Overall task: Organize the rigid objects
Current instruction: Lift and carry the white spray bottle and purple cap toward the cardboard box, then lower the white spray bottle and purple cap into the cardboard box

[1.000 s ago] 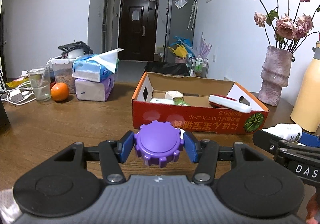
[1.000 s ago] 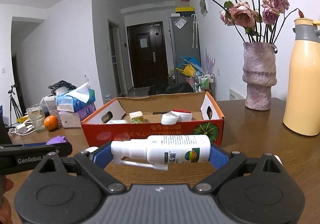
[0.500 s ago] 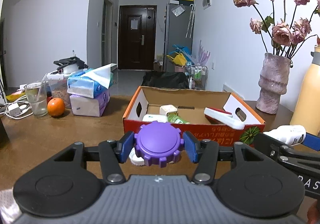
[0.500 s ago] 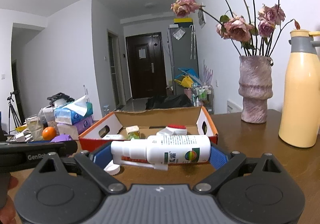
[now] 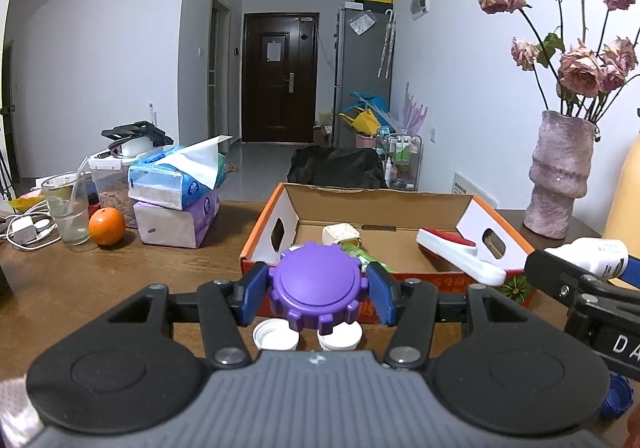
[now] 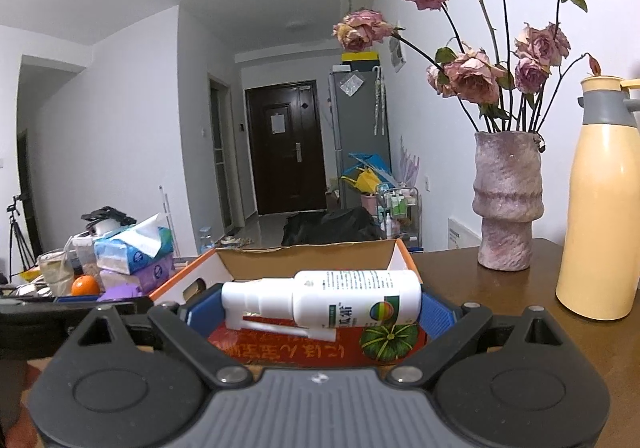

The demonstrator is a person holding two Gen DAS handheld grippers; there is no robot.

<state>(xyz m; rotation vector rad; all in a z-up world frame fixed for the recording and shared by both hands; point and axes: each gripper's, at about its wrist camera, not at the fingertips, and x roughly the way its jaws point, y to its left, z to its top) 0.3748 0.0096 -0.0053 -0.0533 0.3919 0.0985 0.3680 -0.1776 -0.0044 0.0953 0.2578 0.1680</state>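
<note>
My left gripper is shut on a purple ridged lid, held in the air just in front of the near wall of an open orange cardboard box. The box holds a small cream container, a green item and a white and red case. My right gripper is shut on a white spray bottle lying sideways, raised near the box's front right corner. Two white caps lie on the table below the lid.
A pink vase of dried roses and a tall cream thermos stand to the right. Tissue packs, an orange, a glass and cables lie at the left on the wooden table.
Both grippers have risen and moved toward the box with their objects still held. The two white caps on the table have come into view under the purple lid.
</note>
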